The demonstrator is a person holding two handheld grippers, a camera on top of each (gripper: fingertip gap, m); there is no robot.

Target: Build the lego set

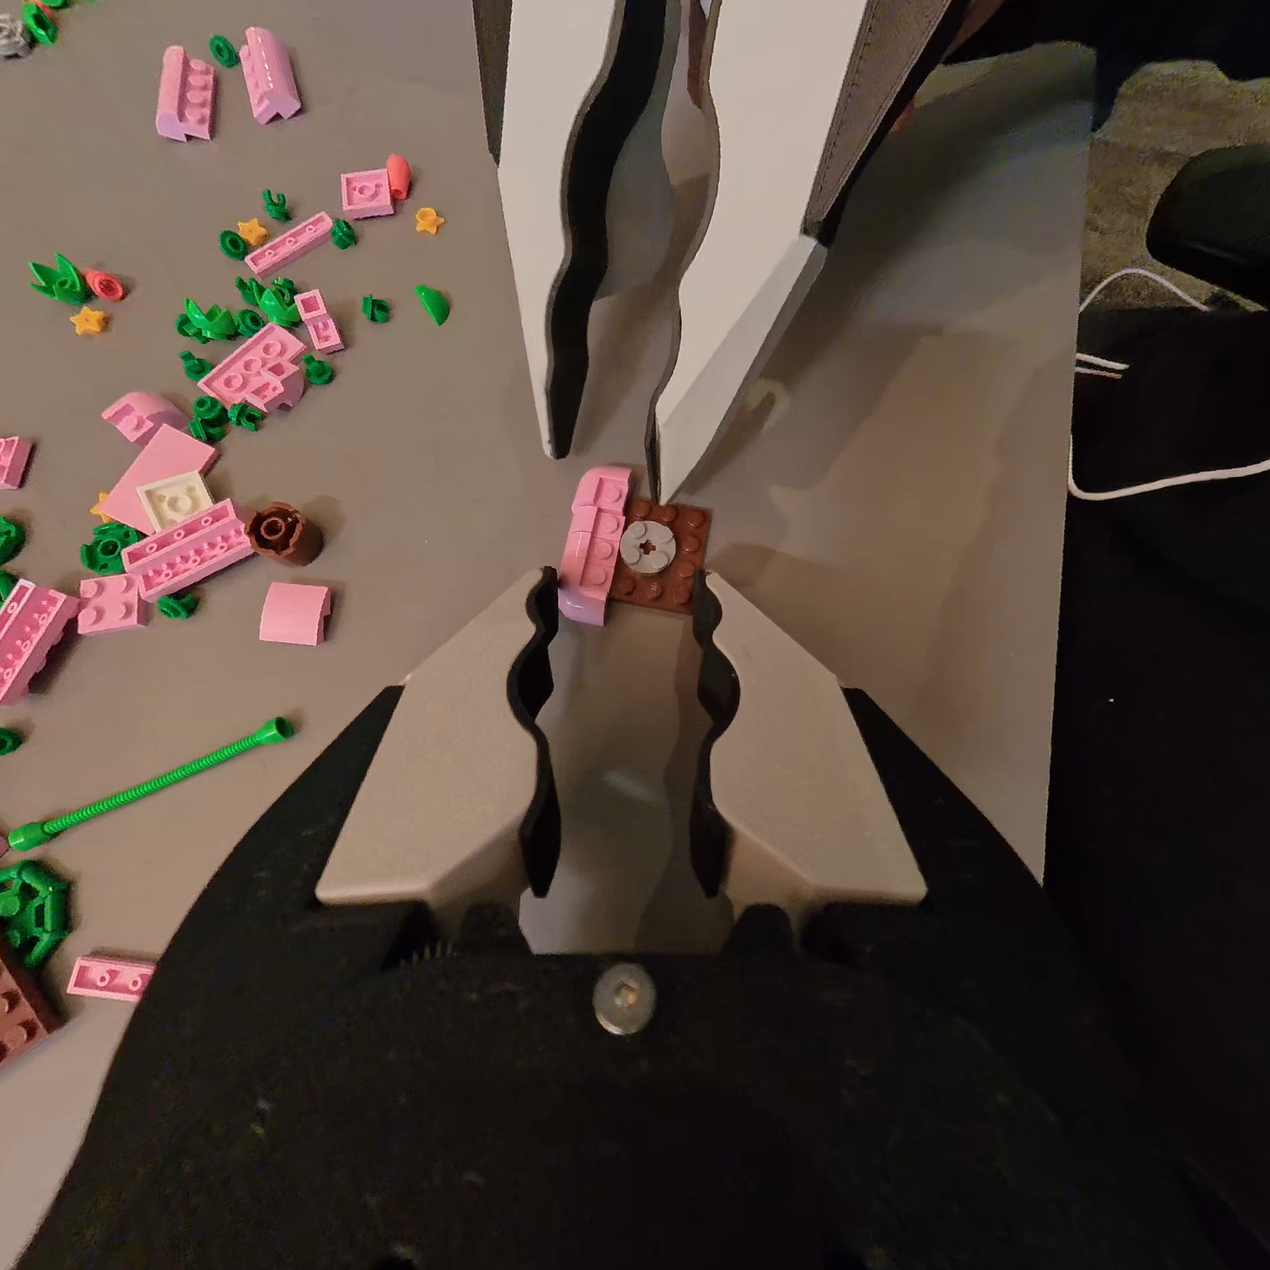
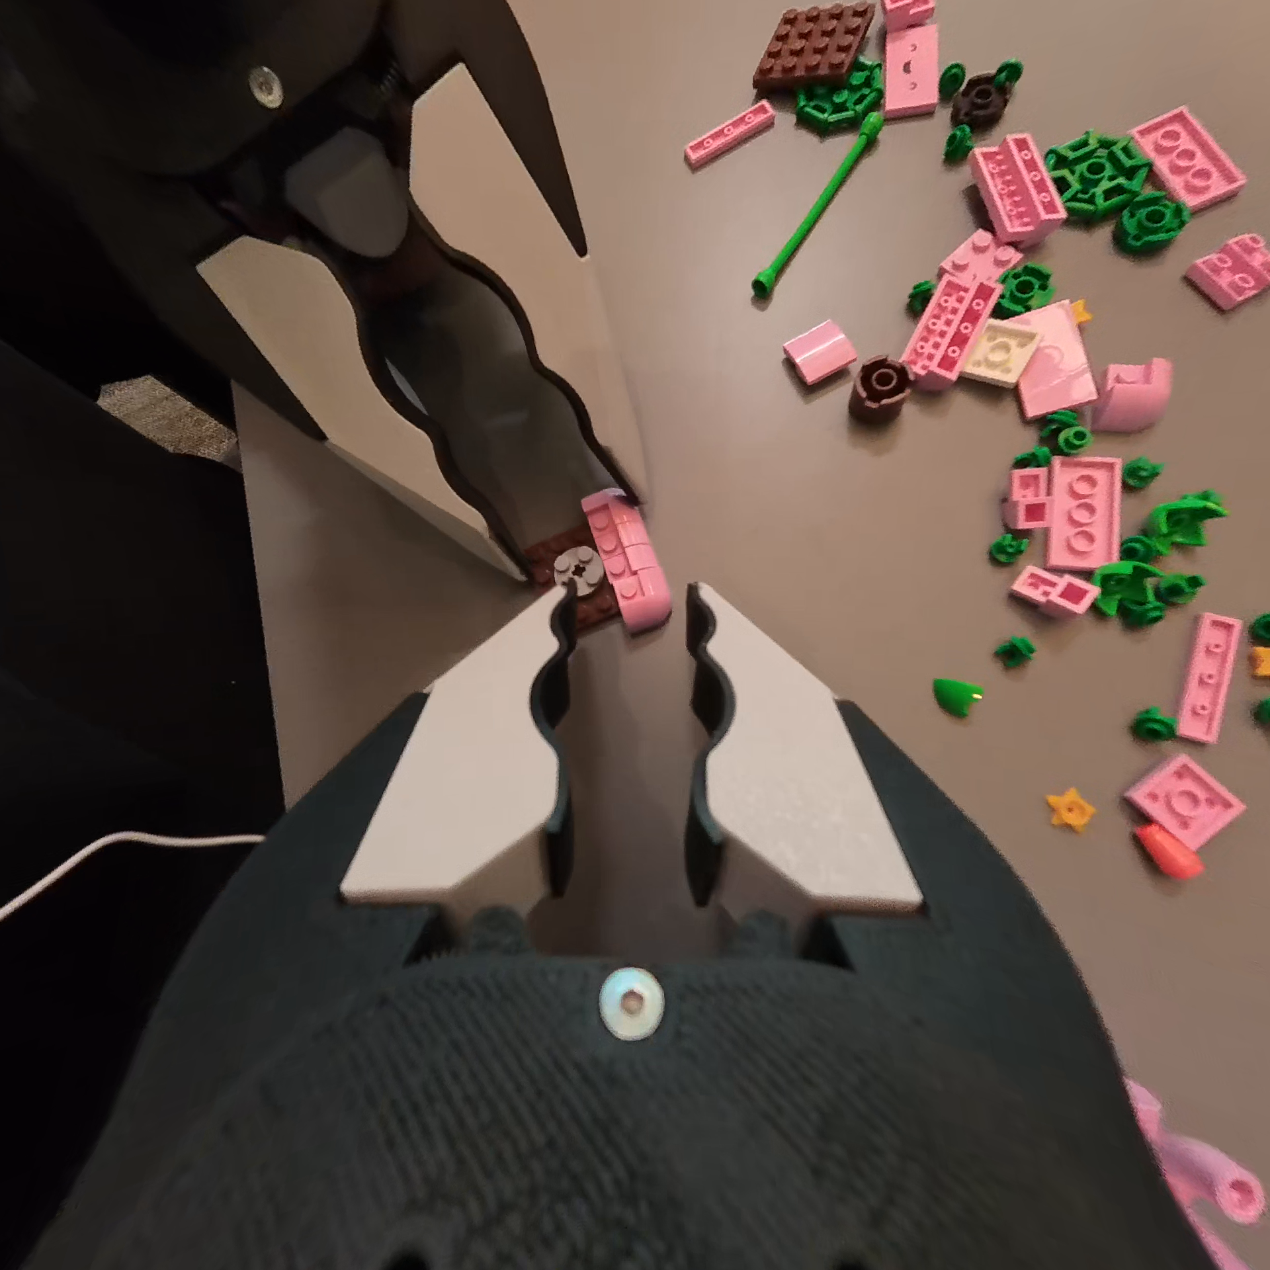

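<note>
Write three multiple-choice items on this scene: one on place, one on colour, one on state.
1. Where is the grey round plate?
A. on the brown plate
B. loose on the table
C. in a gripper

2. What colour are the curved bricks along the brown plate's edge?
A. green
B. pink
C. yellow

3. How is the right gripper?
A. shut on a brick
B. open, empty
C. out of view

Key: A, it sits on the plate's studs; B, they are plainly pink; B, a bare gap shows between its fingers.
</note>
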